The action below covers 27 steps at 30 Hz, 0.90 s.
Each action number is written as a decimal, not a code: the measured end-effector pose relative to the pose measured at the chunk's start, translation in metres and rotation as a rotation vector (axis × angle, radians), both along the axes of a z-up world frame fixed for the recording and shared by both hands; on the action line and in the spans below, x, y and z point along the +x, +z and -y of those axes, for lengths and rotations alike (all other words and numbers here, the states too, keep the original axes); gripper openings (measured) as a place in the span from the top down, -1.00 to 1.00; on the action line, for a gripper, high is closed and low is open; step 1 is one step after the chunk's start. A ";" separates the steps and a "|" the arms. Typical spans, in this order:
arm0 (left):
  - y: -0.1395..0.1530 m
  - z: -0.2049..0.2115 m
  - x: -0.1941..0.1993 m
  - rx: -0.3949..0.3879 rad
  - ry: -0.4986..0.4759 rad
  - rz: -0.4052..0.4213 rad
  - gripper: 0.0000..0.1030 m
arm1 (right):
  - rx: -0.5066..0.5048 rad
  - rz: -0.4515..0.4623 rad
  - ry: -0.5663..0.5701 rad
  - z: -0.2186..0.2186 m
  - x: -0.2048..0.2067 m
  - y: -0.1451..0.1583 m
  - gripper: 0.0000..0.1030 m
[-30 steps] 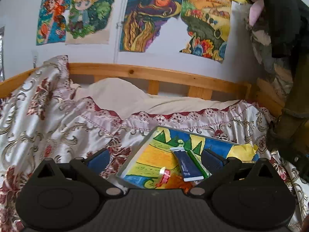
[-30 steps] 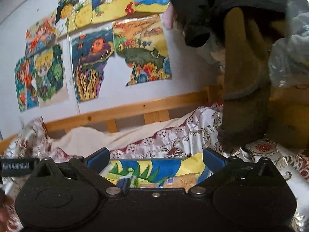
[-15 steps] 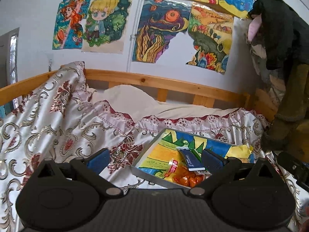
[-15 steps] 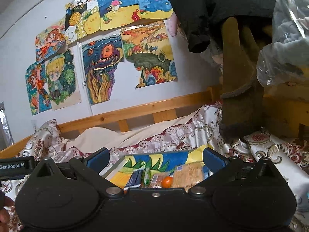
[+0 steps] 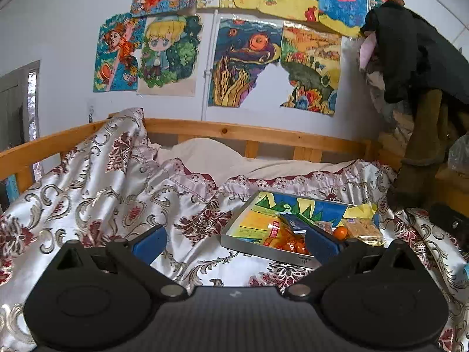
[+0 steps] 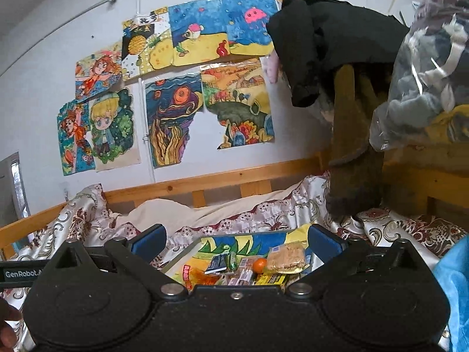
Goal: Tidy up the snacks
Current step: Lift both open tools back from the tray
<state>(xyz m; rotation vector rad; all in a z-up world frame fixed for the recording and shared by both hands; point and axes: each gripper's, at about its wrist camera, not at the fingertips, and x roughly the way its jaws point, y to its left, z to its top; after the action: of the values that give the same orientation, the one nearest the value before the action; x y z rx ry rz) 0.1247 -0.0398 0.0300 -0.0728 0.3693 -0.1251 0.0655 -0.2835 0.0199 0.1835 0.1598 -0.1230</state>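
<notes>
left gripper: jaws wide apart, nothing between them, hovering over the bedspread just left of the tray.
right gripper: jaws wide apart, empty, held above the near edge of the tray, snacks visible in the gap.
tray: shallow, grey rim, lined w/ a colourful drawing; sits on the bed, right of centre in left view, centre-bottom in right view.
snacks, all inside the tray:
- dark blue packet, flat, towards the left side.
- thin green stick pack, just beside the blue packet.
- small orange fruit, approx middle, touching the cracker pack.
- cracker pack, clear wrap, right side, tilted.
- orange/red wrapped sweets, near front edge.
- yellow box, front right, partly hidden by the gripper body.
bed: wooden rail at the back, cream sheet beyond the bedspread.
wall: children's drawings taped up in two rows.
right side: dark clothes hanging; clear bag of fabric at upper right.
</notes>
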 end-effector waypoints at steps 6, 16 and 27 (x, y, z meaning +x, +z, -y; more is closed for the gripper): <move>0.000 -0.017 -0.030 -0.007 0.007 0.010 -0.99 | 0.013 -0.033 0.013 -0.014 -0.023 -0.007 -0.99; -0.017 -0.047 -0.066 -0.043 0.042 -0.016 -0.99 | 0.020 -0.090 0.035 -0.031 -0.054 -0.017 -0.99; -0.033 -0.066 -0.082 -0.062 0.097 -0.043 -0.99 | -0.043 -0.132 0.026 -0.047 -0.068 -0.022 -0.99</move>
<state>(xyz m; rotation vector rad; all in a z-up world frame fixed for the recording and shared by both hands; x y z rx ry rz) 0.0425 0.0267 -0.0026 -0.1547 0.4039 -0.0393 -0.0020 -0.2362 -0.0022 0.1307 0.2911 -0.1126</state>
